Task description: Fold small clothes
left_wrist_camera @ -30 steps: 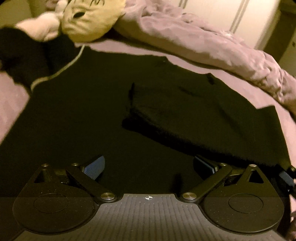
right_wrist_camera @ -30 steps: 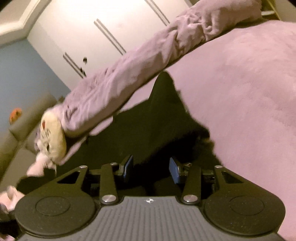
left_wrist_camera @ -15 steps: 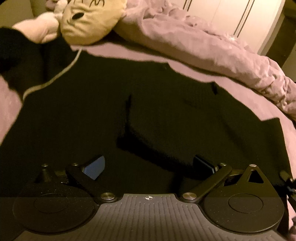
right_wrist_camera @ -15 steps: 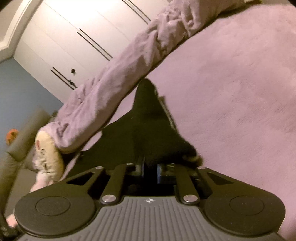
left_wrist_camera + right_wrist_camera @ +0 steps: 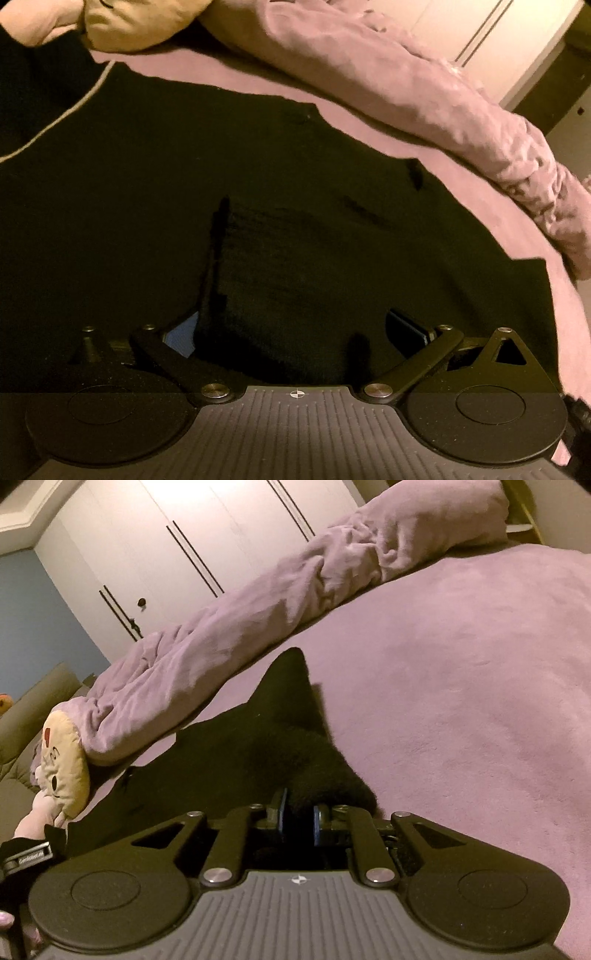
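A black garment [image 5: 155, 206] lies spread on the lilac bed cover [image 5: 461, 701], with a thicker folded flap [image 5: 295, 266] on top of it. My left gripper [image 5: 291, 326] hangs low over the garment with its jaws wide open. The near end of the flap lies between its fingers, and the pads do not press it. In the right wrist view my right gripper [image 5: 299, 814] is shut on a bunched edge of the black garment [image 5: 236, 753], which rises into a peak just ahead of the pads.
A rolled lilac blanket [image 5: 229, 638] runs along the far side of the bed, also seen as blanket [image 5: 406, 92]. A cream plush toy [image 5: 64, 768] lies at its left end. White wardrobe doors [image 5: 184, 535] stand behind. Bare bed cover spreads to the right.
My right gripper's jaws closed onto the garment's edge. My left gripper slid forward and lower over the garment, so the folded flap now lies between its open fingers.
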